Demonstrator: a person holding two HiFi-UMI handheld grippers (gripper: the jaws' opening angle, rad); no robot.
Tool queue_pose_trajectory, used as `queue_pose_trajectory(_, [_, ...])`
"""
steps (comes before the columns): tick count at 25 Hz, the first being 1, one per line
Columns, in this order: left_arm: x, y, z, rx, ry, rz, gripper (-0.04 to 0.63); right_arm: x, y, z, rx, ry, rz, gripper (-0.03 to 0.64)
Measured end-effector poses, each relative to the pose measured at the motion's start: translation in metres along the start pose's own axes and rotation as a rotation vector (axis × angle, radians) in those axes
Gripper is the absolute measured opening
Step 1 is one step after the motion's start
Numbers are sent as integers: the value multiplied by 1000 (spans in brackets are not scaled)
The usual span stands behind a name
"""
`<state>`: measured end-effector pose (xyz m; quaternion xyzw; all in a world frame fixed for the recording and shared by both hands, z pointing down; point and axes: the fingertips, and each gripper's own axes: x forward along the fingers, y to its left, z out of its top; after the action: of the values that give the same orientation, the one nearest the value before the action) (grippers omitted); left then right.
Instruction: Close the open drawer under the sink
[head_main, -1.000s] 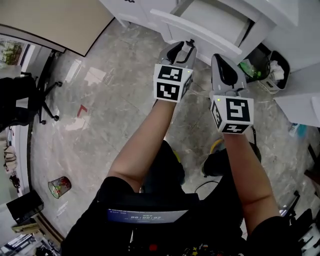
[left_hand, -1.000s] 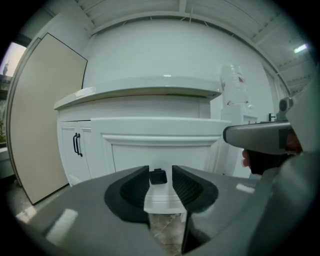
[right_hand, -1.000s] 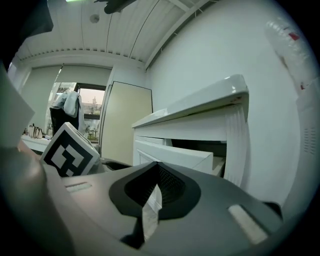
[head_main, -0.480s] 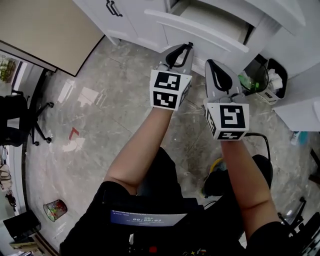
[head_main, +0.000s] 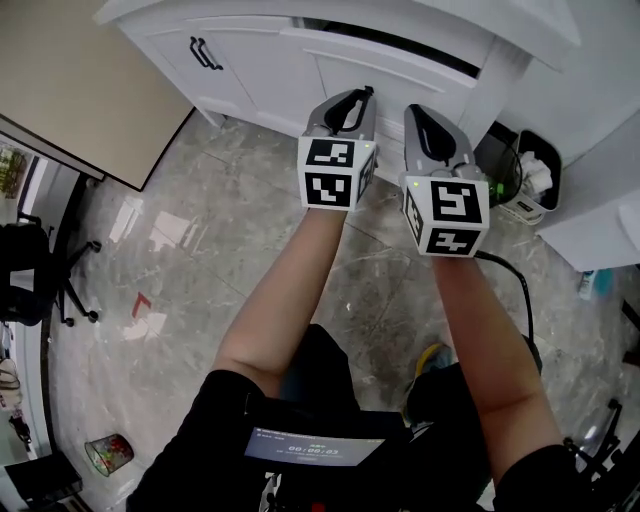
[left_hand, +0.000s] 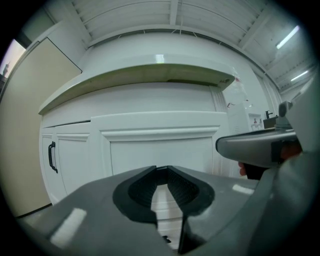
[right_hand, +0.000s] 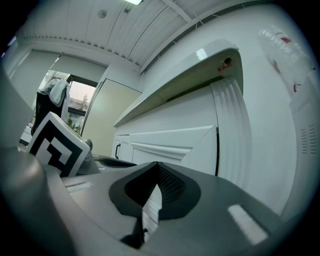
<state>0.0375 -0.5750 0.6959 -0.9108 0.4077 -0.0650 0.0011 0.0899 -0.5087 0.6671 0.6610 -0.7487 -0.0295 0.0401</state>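
Jaws on both tools are sitting pressed together, gripping nothing. I'm holding the left gripper (head_main: 352, 98) and the right gripper (head_main: 420, 112) side by side, tips pointing at the white drawer (head_main: 395, 62) under the counter (head_main: 300, 8). I'm seeing a thin dark gap running along the drawer's top edge, so it is sitting slightly out. Whether either tip is touching its front, I can't tell from here.

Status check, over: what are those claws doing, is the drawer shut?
Left gripper and right gripper shut, empty, at the drawer. Almost in, dark gap showing. Nothing blocking.
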Motion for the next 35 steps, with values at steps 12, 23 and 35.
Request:
queue_pose_trajectory(12, [27, -1, 1, -18, 9, 50, 71, 4, -33, -1, 2, 15, -13, 23])
queue_pose_trajectory(23, [-26, -11, 57, -42, -2, 3, 0, -12, -10, 31, 33, 85, 51, 23])
queue_pose_trajectory(35, [-166, -31, 362, -74, 57, -68, 0, -98, 4, 353, 67, 170, 53, 23])
